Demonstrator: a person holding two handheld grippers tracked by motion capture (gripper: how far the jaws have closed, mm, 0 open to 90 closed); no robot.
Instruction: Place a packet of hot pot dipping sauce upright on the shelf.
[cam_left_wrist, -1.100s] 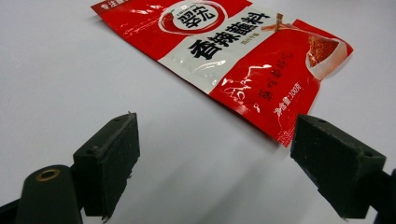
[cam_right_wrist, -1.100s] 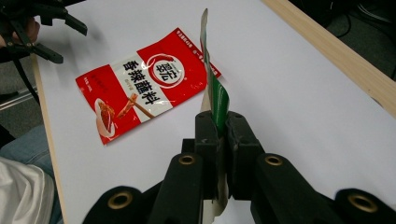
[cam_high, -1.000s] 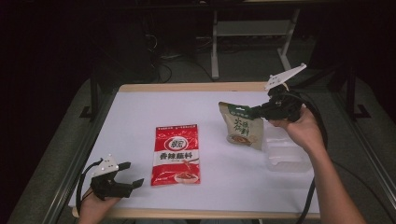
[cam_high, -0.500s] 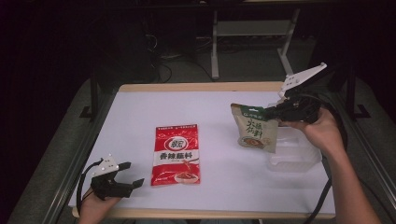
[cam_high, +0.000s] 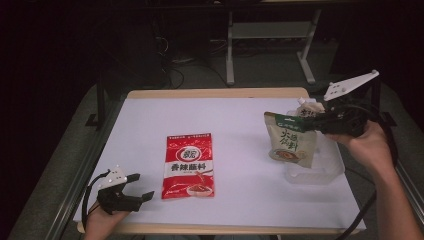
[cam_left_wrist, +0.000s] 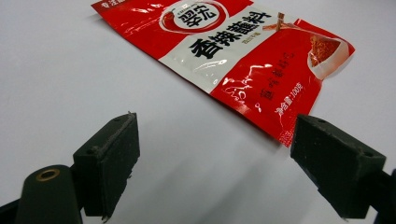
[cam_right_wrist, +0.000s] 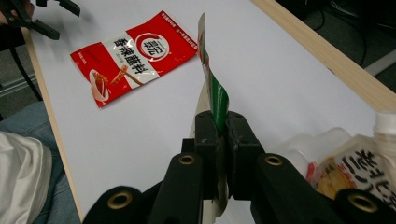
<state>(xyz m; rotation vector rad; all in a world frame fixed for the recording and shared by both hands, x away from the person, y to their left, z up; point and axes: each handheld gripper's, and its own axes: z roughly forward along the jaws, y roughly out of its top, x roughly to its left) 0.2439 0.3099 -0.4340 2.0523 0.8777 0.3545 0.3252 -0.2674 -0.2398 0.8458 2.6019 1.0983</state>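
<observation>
R gripper (cam_high: 305, 123) pinches green-top pouch (cam_high: 292, 142) at frame right, over clear tray (cam_high: 327, 170); L gripper (cam_high: 136, 189) spread wide, lower left, near red packet (cam_high: 189, 165).

Flat packet (cam_high: 189, 166) mid-table (cam_high: 240, 110), tray (cam_high: 315, 172) to its right, pouch (cam_high: 291, 145) held above tray.

Red sachet (cam_high: 189, 165) lying flat at centre of white surface (cam_high: 235, 120); clear tub (cam_high: 320, 167) at 3 o'clock, holding a spouted pouch (cam_high: 306, 108).
</observation>
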